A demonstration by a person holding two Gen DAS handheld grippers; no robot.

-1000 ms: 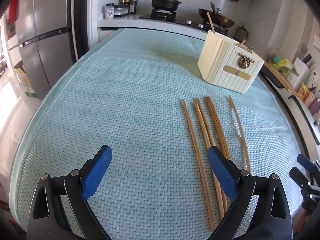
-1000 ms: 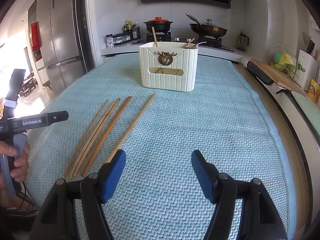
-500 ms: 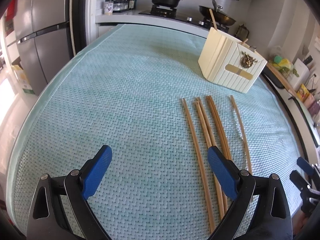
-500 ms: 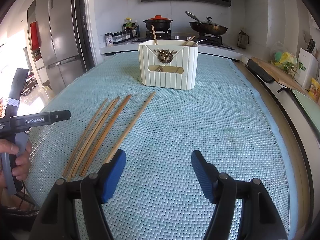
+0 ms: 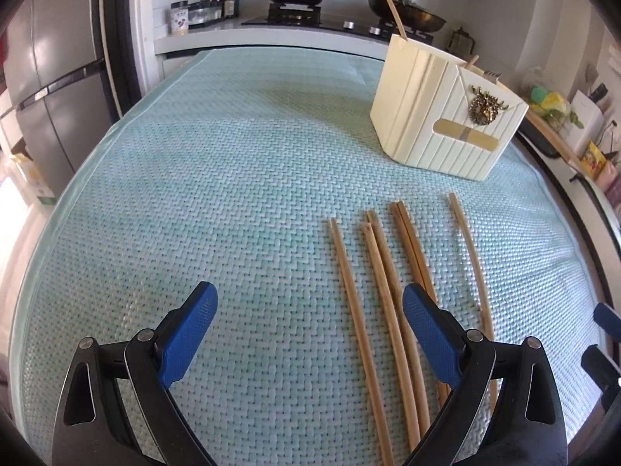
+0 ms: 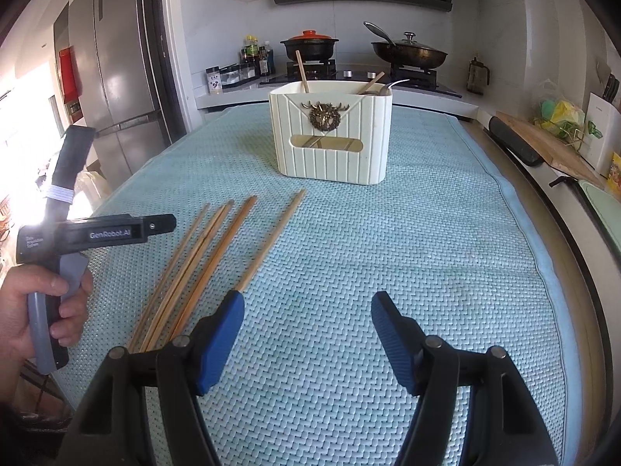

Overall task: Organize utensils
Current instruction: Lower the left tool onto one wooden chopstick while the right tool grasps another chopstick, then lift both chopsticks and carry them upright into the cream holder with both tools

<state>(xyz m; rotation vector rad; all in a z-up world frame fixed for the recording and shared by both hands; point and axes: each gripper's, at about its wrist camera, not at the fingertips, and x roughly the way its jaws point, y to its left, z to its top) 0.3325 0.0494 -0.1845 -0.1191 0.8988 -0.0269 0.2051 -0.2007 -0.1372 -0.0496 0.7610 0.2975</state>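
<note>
Several wooden chopsticks (image 5: 384,283) lie side by side on the light green woven mat (image 5: 233,194), pointing toward a cream utensil holder (image 5: 446,116). The holder (image 6: 332,132) carries a gold emblem and has a chopstick and a spoon standing in it. My left gripper (image 5: 310,334) is open and empty above the mat, its right finger over the chopsticks. My right gripper (image 6: 306,334) is open and empty, just right of the chopsticks (image 6: 217,256). The left gripper's body (image 6: 93,233) shows in the right wrist view, held in a hand.
A stove with a black pot (image 6: 308,44) and a wok (image 6: 407,52) stands behind the table. A fridge (image 6: 116,89) is at the left. A cutting board and bags (image 6: 559,124) sit on the counter at the right.
My left gripper has moved forward and a little down toward the chopsticks and holder. My right gripper has edged slightly forward. Nothing was picked up.
</note>
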